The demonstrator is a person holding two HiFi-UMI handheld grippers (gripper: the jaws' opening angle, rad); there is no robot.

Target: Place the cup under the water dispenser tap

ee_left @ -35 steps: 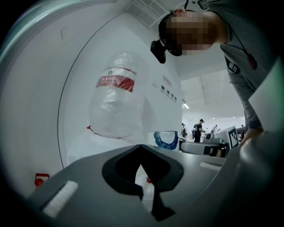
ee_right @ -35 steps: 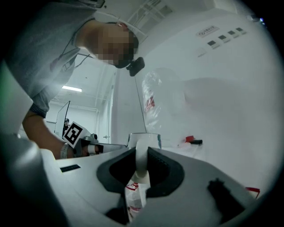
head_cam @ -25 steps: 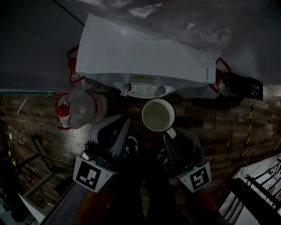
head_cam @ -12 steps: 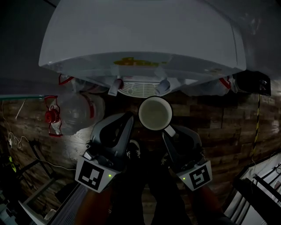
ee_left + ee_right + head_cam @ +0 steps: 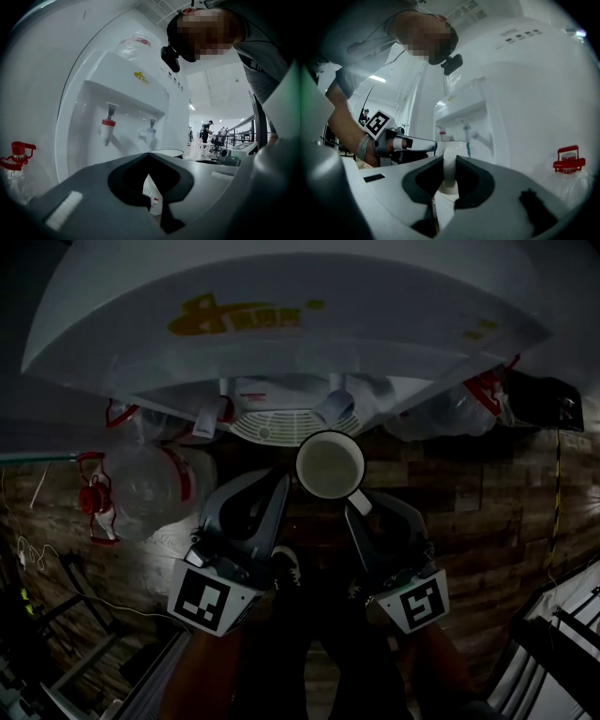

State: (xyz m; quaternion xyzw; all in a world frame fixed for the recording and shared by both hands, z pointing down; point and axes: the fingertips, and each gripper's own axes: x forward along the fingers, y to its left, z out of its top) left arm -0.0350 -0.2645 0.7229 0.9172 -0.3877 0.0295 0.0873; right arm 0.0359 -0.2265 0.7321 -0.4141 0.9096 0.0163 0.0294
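Observation:
A white cup (image 5: 330,465) hangs by its handle (image 5: 449,169), on which my right gripper (image 5: 354,510) is shut. It is upright and looks empty, just in front of the white water dispenser (image 5: 281,324) and its drip grille (image 5: 281,425). The red tap (image 5: 108,129) and blue tap (image 5: 150,133) stick out above the grille; the cup sits nearer the blue tap (image 5: 337,409). My left gripper (image 5: 278,482) is shut with nothing in it, level with the cup and close on its left. In the left gripper view the cup rim (image 5: 166,152) shows past the jaw tips.
Large clear water bottles with red caps stand left of the dispenser (image 5: 155,484) and more lie at its right (image 5: 450,413). A dark box (image 5: 544,409) sits at the right wall. Below is a wood-pattern floor (image 5: 487,502).
Both grippers and the cup have sunk together. In the head view the dispenser top now fills more of the frame and the cup lies closer to the grille.

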